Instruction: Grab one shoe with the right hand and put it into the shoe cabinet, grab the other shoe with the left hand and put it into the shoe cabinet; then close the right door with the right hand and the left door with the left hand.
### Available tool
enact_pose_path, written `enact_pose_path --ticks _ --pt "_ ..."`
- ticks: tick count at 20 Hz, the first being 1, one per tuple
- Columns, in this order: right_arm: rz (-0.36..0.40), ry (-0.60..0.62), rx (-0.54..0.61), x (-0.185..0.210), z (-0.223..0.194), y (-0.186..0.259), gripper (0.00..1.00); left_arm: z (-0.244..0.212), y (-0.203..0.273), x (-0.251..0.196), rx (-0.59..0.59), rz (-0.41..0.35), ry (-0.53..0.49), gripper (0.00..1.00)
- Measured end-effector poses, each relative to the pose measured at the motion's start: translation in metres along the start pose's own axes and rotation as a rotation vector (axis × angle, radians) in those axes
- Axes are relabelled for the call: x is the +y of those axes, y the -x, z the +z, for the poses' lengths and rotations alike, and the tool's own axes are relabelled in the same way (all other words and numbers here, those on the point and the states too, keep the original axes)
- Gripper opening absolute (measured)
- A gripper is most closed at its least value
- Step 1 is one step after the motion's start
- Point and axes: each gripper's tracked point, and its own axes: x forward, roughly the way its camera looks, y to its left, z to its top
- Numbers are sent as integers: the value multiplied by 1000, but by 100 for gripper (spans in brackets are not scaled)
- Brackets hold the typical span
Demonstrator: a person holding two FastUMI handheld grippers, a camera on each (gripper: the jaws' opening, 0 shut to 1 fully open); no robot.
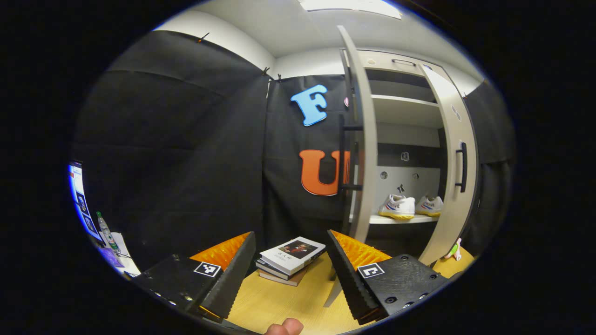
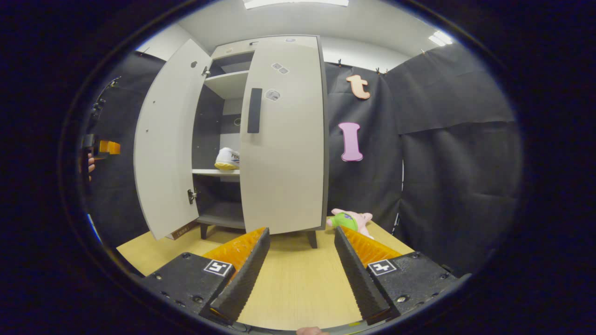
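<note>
Two white shoes (image 1: 396,206) (image 1: 429,205) stand side by side on a middle shelf inside the grey shoe cabinet (image 1: 405,111). The left door (image 1: 361,139) stands wide open, edge-on to the left gripper view. The right door (image 1: 458,163) hangs ajar and covers part of the opening. My left gripper (image 1: 291,279) is open and empty, well short of the cabinet. In the right gripper view the right door (image 2: 281,135) hides most of the inside, and one shoe (image 2: 228,159) peeks out beside it. My right gripper (image 2: 300,270) is open and empty in front of that door.
A stack of books (image 1: 291,258) lies on the wooden table (image 1: 279,302) ahead of my left gripper. A pink and green plush toy (image 2: 349,220) lies right of the cabinet's foot. The left door (image 2: 167,139) swings out over the table. A bottle (image 1: 106,230) stands far left.
</note>
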Motion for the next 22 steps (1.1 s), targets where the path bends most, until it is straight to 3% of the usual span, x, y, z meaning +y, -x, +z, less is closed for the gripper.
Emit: enact_pose_path --ticks 6,11,16,20,22 --pt "-5 6 12 -4 -3 -4 92 47 -66 11 -36 3 2 91" --pt "-6 8 20 -1 -4 -14 92 63 -98 -4 -21 -57 -18 90" --pt "3 0 35 5 -8 -23 92 63 -113 -6 -19 -44 -52 90" --pt "12 1 30 7 -6 -29 92 54 -111 -17 28 -87 28 90" --pt "11 8 26 5 -4 -31 92 57 -107 -25 9 -95 10 90"
